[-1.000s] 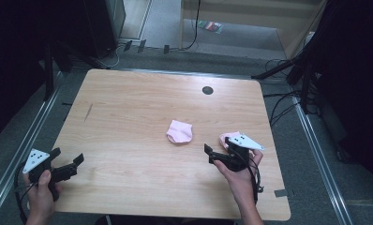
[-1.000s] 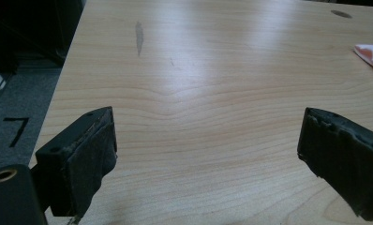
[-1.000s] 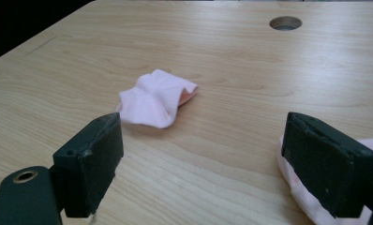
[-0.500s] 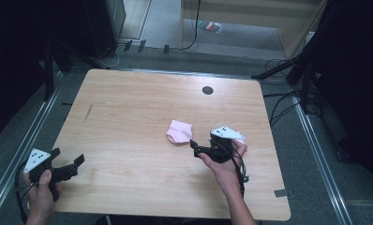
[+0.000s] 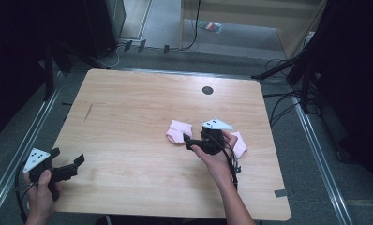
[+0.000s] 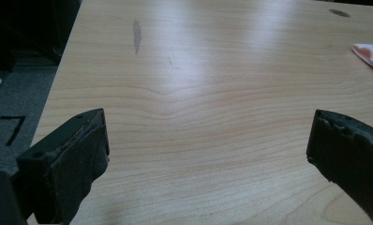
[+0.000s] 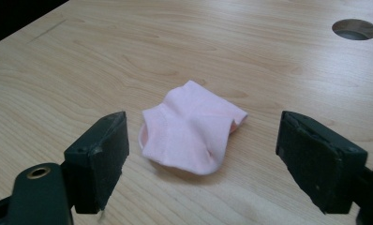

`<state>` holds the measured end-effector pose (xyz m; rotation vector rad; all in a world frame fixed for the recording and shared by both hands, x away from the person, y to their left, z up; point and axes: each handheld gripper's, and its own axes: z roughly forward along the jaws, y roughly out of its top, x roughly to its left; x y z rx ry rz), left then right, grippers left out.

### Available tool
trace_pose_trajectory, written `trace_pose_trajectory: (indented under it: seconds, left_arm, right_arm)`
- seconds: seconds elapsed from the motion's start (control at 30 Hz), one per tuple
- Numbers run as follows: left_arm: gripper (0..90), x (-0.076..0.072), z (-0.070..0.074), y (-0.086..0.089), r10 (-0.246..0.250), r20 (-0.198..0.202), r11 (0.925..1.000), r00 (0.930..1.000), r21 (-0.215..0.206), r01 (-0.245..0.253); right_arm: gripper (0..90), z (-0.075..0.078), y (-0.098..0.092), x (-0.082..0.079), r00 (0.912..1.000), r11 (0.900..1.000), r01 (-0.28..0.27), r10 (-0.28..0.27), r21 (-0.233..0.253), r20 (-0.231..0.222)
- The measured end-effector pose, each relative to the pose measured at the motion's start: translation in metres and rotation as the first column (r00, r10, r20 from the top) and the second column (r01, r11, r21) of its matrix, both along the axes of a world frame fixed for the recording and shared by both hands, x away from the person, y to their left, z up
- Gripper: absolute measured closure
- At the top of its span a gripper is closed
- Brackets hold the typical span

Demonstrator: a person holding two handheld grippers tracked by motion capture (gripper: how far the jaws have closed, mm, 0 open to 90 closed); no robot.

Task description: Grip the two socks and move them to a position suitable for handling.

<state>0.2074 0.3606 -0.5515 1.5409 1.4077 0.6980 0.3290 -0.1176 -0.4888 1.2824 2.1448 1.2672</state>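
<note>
Two small pink socks lie on the wooden table [image 5: 128, 108]. One sock [image 5: 177, 131] is near the middle, and the other sock [image 5: 239, 143] lies to its right, partly behind the person's right hand. My right gripper [image 5: 187, 142] is open and points left, its jaws just short of the middle sock. In the right gripper view that sock [image 7: 191, 129] lies crumpled a little beyond the open right gripper [image 7: 203, 131], untouched. My left gripper [image 5: 68, 158] is open over the front left corner. In the left gripper view the left gripper [image 6: 210, 124] frames bare wood.
A round cable hole [image 5: 207, 90] sits near the table's far edge. Cables [image 5: 278, 105] trail on the floor to the right, and dark stands [image 5: 48, 65] rise at the left. A dark scuff [image 6: 136, 33] marks the wood ahead of the left gripper.
The right gripper has moved left, from above the right-hand sock to the middle sock. The left gripper has stayed where it was.
</note>
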Motion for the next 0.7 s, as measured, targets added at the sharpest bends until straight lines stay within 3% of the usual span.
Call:
trace_pose_trajectory:
  seconds: [0.7]
  left_arm:
    - [0.0, 0.001, 0.000, 0.002, -0.003, -0.004, 0.9998, 1.0000, -0.019, 0.003]
  right_arm:
    - [22.6, -0.016, 0.030, 0.029, 0.9982, 0.999, -0.013, 0.010, -0.045, -0.058]
